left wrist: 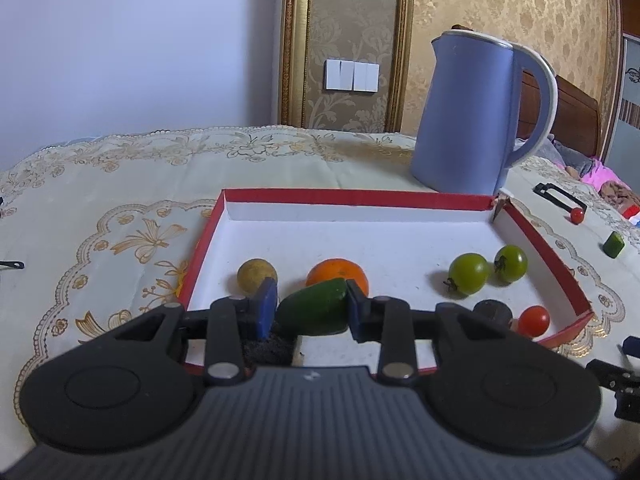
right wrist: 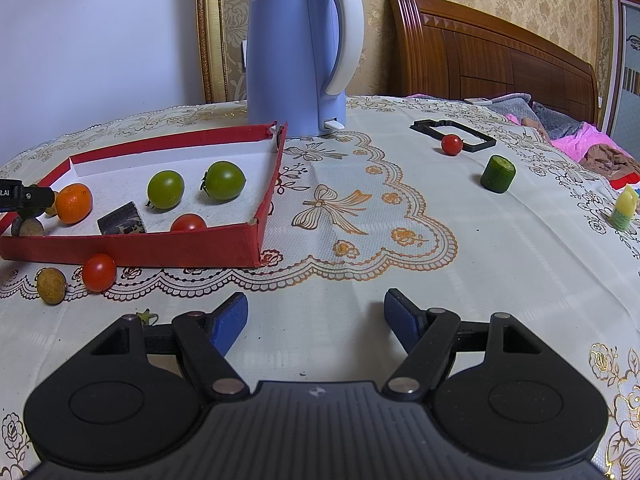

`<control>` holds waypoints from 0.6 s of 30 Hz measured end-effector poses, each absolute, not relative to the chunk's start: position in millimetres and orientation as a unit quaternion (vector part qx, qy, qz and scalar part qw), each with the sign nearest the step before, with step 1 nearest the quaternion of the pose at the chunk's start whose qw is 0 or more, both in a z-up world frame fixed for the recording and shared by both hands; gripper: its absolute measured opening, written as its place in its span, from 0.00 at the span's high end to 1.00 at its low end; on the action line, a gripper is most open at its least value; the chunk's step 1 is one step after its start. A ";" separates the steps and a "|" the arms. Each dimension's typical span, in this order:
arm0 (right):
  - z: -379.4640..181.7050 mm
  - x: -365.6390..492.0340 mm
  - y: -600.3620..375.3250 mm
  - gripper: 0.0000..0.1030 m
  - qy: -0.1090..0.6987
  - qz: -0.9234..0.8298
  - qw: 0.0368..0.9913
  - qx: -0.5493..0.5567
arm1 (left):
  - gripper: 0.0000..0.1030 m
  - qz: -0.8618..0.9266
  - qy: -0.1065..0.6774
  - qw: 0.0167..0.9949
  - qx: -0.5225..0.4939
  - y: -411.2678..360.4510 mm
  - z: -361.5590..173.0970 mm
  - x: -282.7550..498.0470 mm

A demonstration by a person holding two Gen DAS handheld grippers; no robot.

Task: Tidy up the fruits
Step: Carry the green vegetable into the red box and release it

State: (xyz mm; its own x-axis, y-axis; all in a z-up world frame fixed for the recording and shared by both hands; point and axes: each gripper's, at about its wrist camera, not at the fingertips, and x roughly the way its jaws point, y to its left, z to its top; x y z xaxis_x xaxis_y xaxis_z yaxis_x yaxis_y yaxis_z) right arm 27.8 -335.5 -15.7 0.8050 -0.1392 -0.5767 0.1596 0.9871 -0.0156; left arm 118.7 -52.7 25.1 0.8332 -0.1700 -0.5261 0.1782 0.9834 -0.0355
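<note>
Left gripper (left wrist: 312, 312) is clamped on a green chunk (left wrist: 314, 307), blue pads pressing it from both sides, and it sits over the near edge of the red tray (left wrist: 540, 240). Just beyond the chunk, inside the tray, lies the orange (left wrist: 338, 276), nearly touching it from behind; a yellowish ball (left wrist: 256, 274) sits just past the left pad. Further right in the tray: two green tomatoes (left wrist: 469, 273) side by side, a dark piece (left wrist: 494, 312) and a red tomato (left wrist: 534, 320) near the front corner.

Over to the right gripper (right wrist: 316, 318): jaws standing wide, nothing between them, just bare tablecloth (right wrist: 360, 248). Loose fruit is all well off from it: a red tomato (right wrist: 99, 272) and a brown ball (right wrist: 51, 285) lie against the tray's outside wall to its left, while a cucumber stub (right wrist: 498, 173) and another red tomato (right wrist: 452, 145) sit far ahead on the right, the tomato by a black frame (right wrist: 454, 133). The blue kettle (right wrist: 296, 52) stands behind the tray.
</note>
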 end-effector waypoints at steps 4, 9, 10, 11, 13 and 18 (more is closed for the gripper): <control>-15.7 27.9 -335.5 0.27 0.302 -0.079 0.950 0.017 | 0.68 -0.080 0.276 0.957 0.039 -62.4 25.0 125.0; -15.9 28.0 -335.2 0.27 0.302 -0.079 0.950 0.016 | 0.68 -0.073 0.276 0.958 0.036 -65.2 23.0 134.9; -15.9 28.0 -335.2 0.27 0.302 -0.079 0.950 0.016 | 0.68 -0.071 0.273 0.959 0.035 -65.7 22.7 136.0; -15.9 28.0 -334.9 0.27 0.302 -0.079 0.950 0.016 | 0.68 -0.069 0.270 0.960 0.035 -66.5 22.1 137.3; -15.9 28.0 -335.3 0.27 0.302 -0.079 0.950 0.016 | 0.68 -0.066 0.268 0.960 0.034 -67.5 20.6 141.4; -15.8 28.0 -335.3 0.27 0.303 -0.079 0.950 0.016 | 0.66 -0.044 0.254 0.966 0.036 -67.4 17.5 155.4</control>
